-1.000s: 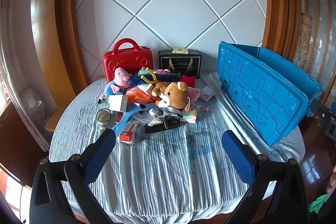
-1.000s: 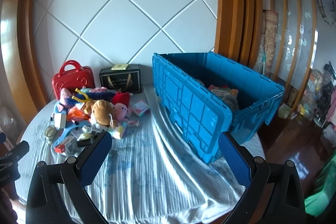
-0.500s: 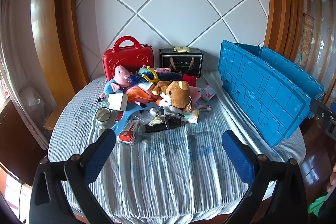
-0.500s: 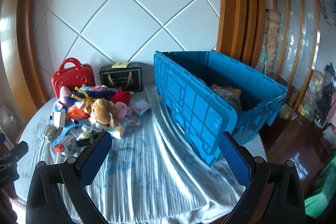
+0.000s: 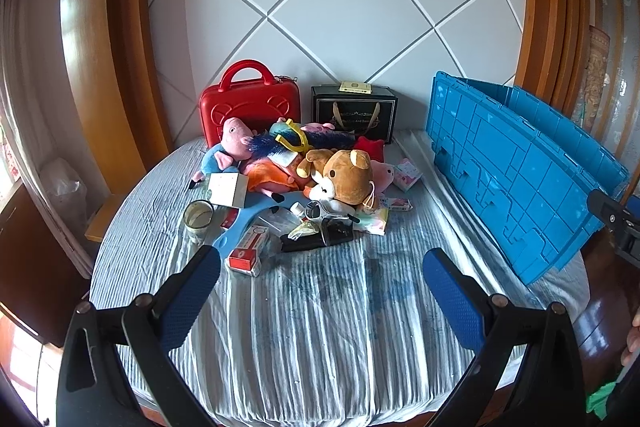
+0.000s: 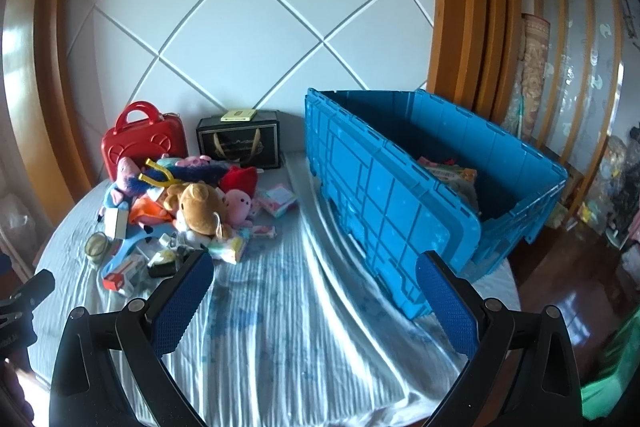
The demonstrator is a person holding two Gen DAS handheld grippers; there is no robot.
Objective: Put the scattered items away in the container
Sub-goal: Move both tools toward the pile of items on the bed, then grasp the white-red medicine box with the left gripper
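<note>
Both tongs spread wide and empty above the striped tabletop (image 5: 320, 327).

Left wrist view: left tongs (image 5: 320, 291) released — toy pile with brown plush bear (image 5: 344, 175) at 12 o'clock, blue crate (image 5: 520, 163) at 2 o'clock.
Right wrist view: right tongs (image 6: 312, 291) released — crate at 1 o'clock, toys at 10 o'clock.

Left gripper (image 5: 320, 291): two black angular arms, each ending in a blue finger
Left pads (image 5: 191, 301): blue, finely dimpled, rounded at the tip
Left pivots: round silver screw heads on the black links
Right gripper (image 6: 312, 297): same build, black frame with blue fingers
Right pads (image 6: 446, 309): blue, dotted grip texture
Right pivots: silver screws at each link joint
</note>
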